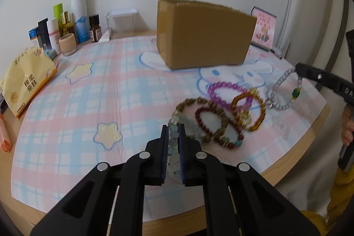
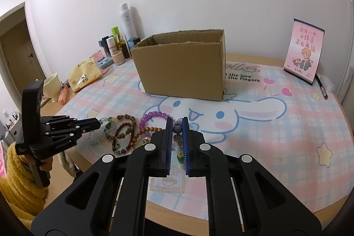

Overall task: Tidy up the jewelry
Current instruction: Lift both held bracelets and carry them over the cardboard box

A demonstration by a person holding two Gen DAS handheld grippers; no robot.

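A cartoon-print desk mat (image 2: 276, 125) covers the round wooden table by a white wall. The left gripper (image 1: 173, 132) is clamped on a pale bead bracelet (image 1: 177, 123) at the tangle's near edge; the right gripper (image 2: 177, 127) pinches a clear-and-speckled bracelet (image 1: 281, 90), seemingly lifted. The open cardboard box (image 2: 181, 65) stands straight beyond both, nearer the right. The mat reads "the love… the fingers".

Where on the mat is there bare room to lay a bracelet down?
Free: the mat right of the cardboard box, up to the pink calendar; also the mat's left half, between the tissue pack and the box. Crowded: the bracelet pile at the front edge, and the bottles in the back-left corner.
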